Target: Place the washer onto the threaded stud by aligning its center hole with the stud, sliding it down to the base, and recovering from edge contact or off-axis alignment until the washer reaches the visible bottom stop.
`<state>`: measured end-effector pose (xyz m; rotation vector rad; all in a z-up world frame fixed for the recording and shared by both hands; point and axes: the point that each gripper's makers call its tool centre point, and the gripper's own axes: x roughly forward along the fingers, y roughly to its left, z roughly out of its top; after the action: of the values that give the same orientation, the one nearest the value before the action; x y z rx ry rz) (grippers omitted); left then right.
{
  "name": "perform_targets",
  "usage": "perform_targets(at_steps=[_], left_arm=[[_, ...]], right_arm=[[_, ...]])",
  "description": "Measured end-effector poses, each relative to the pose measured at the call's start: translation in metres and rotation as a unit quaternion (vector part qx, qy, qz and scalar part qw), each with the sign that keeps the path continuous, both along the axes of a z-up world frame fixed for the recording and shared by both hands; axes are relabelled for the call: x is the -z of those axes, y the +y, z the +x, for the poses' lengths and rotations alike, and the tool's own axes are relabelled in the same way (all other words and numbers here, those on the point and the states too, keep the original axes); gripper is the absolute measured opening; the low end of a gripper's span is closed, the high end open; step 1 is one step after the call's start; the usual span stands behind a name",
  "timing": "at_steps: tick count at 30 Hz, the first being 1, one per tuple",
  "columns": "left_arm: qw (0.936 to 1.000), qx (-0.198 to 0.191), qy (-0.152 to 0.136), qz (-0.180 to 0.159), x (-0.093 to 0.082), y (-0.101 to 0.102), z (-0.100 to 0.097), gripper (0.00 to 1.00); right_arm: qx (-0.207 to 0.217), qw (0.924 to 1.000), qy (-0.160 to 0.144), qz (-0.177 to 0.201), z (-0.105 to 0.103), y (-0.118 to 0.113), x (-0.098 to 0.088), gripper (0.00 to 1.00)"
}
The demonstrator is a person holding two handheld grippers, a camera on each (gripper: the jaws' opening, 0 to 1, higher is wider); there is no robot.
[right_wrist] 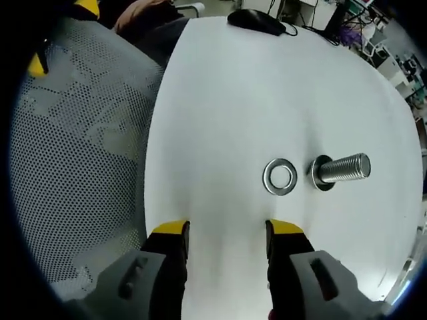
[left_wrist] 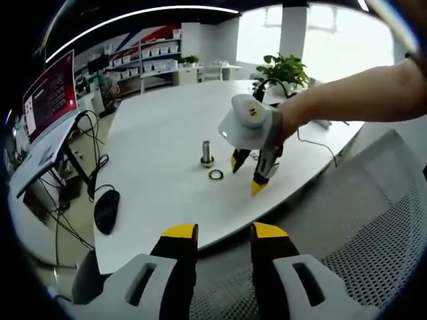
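The right tool (right_wrist: 225,231) hovered with its jaws apart and empty above the washer (right_wrist: 279,177), which lay flat on the white table (right_wrist: 220,100) just beside the threaded stud (right_wrist: 341,169). The left tool (left_wrist: 223,234), also released, stood back over a mesh chair (left_wrist: 373,220). The pick-up step appeared to be in hand; the next move would call for lowering and pinching the washer's rim.
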<state>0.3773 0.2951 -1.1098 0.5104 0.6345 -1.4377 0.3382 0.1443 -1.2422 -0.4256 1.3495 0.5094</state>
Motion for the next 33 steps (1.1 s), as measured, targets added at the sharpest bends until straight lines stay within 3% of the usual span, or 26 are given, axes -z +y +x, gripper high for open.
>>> perform_targets(at_steps=[7, 33], left_arm=[[1.0000, 0.000, 0.001, -0.001, 0.000, 0.000, 0.000, 0.30], [1.0000, -0.005, 0.001, -0.002, -0.001, 0.000, 0.001, 0.31]], right_arm=[[0.039, 0.9990, -0.019, 0.013, 0.008, 0.000, 0.000, 0.50], [0.074, 0.9972, -0.011, 0.007, 0.028, 0.003, -0.002, 0.58]])
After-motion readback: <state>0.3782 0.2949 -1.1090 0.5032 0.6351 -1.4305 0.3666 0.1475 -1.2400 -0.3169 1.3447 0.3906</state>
